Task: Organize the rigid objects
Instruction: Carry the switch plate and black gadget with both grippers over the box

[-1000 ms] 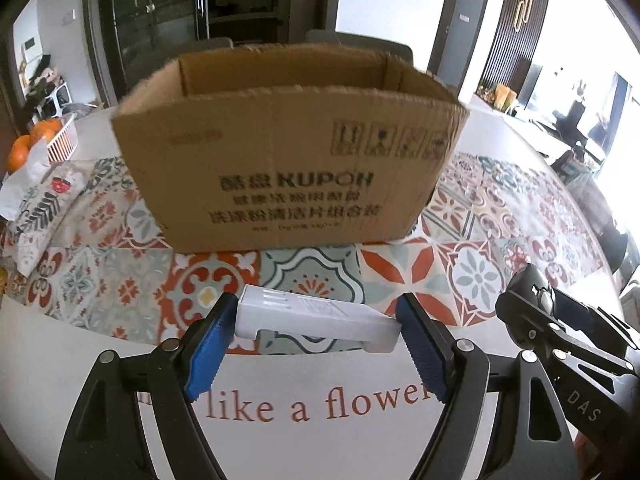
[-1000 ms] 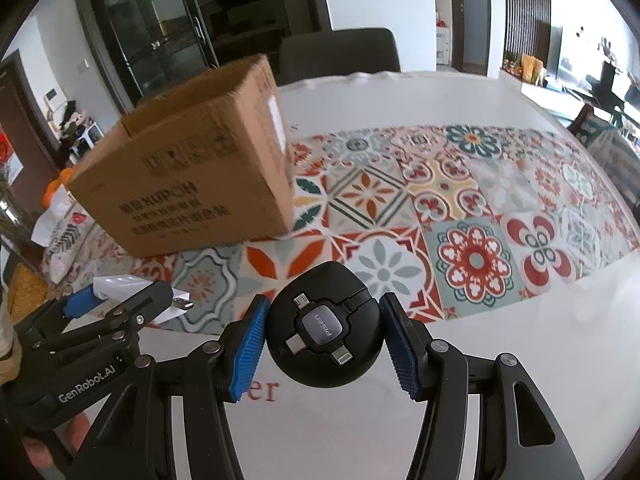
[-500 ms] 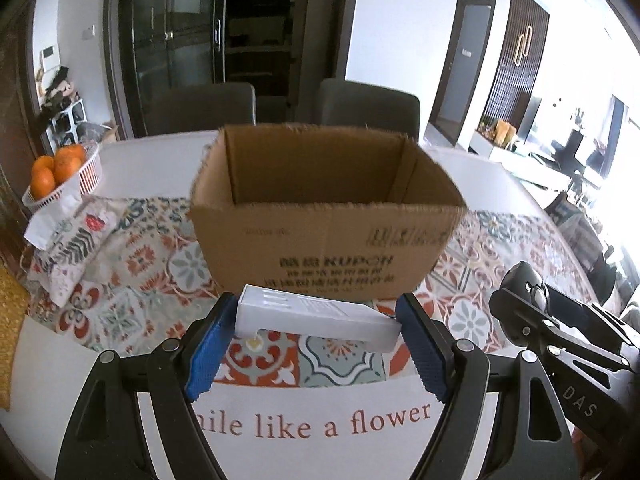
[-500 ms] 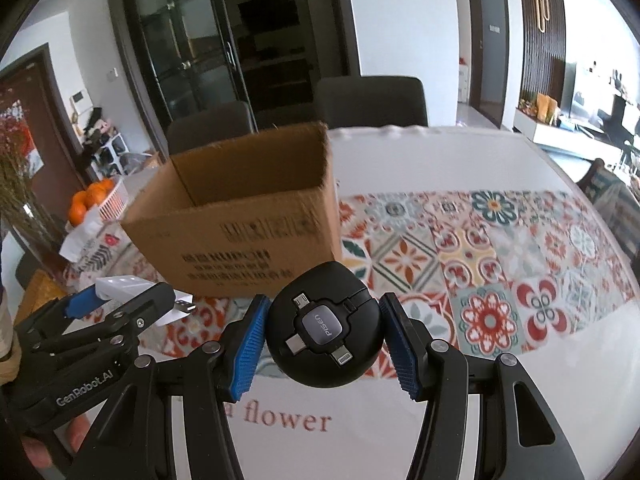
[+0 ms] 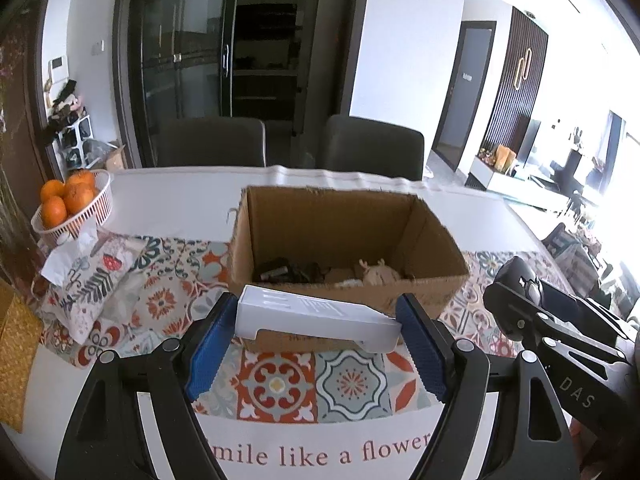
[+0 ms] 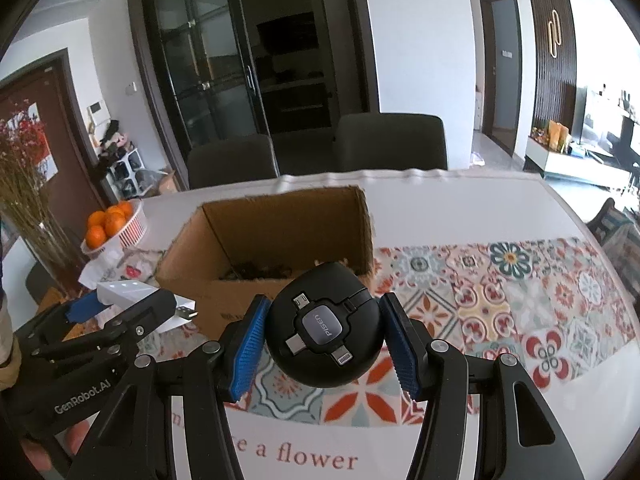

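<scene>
**Both hands full, box just ahead**

My left gripper [image 5: 316, 340] is clamped on a white plastic block [image 5: 316, 314], held crosswise. My right gripper [image 6: 322, 340] squeezes a round black cable reel [image 6: 324, 332]. Past both sits the open cardboard box [image 5: 348, 236] on the patterned table runner [image 5: 160, 300], bits already inside. Basket of oranges [image 5: 74, 204] further back left.

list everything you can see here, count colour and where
cardboard box: one, brown, open-topped, mid-table on the runner, small dark and tan items inside
white block: one, held over the table before the box
round cable hub: one, black, held right of the block
runner: one, patterned tiles, across the table
oranges: several, in a white basket, far left
chairs: two, dark, behind the table
left gripper: black, blue pads, grips the block
right gripper: same, grips the hub
</scene>
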`<state>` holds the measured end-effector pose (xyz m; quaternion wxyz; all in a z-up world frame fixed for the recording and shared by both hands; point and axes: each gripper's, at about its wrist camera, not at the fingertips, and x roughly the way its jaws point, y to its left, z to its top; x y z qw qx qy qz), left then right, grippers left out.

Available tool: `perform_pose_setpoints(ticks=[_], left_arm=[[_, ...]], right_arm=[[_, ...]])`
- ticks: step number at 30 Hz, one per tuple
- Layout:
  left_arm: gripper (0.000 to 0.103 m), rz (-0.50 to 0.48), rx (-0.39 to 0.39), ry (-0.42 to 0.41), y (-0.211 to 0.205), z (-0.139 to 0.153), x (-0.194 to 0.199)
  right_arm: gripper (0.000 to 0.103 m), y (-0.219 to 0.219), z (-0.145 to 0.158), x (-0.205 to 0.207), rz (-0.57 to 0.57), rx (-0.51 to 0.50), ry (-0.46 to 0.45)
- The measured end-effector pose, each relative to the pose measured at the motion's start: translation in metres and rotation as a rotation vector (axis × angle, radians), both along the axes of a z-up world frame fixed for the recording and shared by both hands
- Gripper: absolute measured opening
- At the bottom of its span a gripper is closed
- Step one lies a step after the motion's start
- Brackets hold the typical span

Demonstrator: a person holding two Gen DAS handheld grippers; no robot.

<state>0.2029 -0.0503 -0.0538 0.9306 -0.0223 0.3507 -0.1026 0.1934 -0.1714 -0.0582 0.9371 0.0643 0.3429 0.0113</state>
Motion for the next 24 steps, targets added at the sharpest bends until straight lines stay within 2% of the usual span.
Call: perform_pose_setpoints(ticks=[11,24], left_arm=[[0.080,0.003,0.007,-0.055,0.004,0.028,0.024],[0.080,-0.014,0.046,-0.052,0.000,0.043,0.065]], right_arm=[[0.057,0.008,0.026,0.030,0.024,-0.010,-0.045],[0.057,0.011,0.037,0.077,0.053,-0.014,-0.007]])
